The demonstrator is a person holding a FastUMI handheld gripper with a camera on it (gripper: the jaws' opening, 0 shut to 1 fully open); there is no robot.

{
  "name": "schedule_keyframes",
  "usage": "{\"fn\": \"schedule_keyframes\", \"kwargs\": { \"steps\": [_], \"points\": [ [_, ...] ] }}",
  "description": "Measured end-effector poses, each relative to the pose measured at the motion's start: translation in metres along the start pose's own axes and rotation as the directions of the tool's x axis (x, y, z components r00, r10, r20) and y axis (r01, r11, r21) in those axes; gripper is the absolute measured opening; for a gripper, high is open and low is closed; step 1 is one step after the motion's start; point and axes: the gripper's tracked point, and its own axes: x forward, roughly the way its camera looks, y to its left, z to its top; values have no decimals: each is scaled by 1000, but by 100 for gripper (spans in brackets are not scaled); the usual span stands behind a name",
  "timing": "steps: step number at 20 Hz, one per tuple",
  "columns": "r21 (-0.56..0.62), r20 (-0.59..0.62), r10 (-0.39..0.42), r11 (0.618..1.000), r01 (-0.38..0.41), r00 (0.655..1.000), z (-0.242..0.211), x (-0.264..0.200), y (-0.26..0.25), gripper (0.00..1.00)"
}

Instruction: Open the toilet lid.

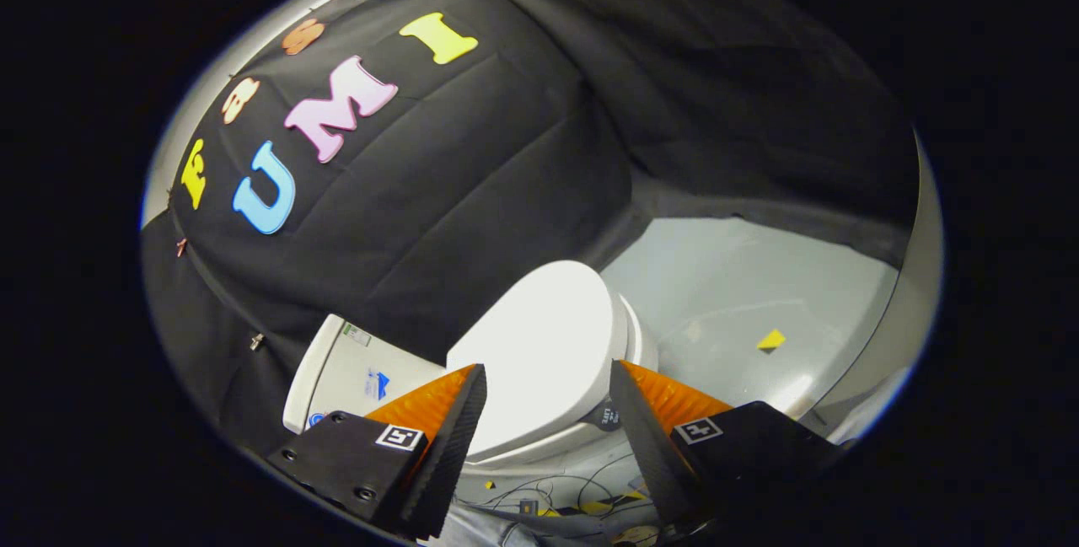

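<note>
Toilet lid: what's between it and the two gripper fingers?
Nothing. In the gripper view the open gripper has no object between its fingers and the closed toilet lid, which shows through the gap.

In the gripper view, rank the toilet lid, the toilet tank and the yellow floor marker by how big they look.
1. Toilet lid, closed, seen between and beyond the open gripper's fingers.
2. Toilet tank, partly hidden by one finger, so its full size is unsure.
3. Yellow floor marker, by far the smallest, though it lies farther off.
</note>
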Motion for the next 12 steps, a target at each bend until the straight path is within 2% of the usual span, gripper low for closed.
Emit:
{"fn": "schedule_keyframes", "kwargs": {
  "steps": [1,3,6,8,9,12],
  "points": [
    [16,-23,-11,1000,11,1000,-9,12,-9,92],
    [46,-53,-30,998,33,998,-21,30,-23,86],
    [73,-106,-67,995,75,992,-42,55,-47,86],
    [94,-140,-69,992,83,988,-56,68,-55,84],
    [106,-160,-69,991,87,985,-63,72,-59,79],
    [131,-209,-74,986,102,975,-85,83,-69,79]
  ]
}}
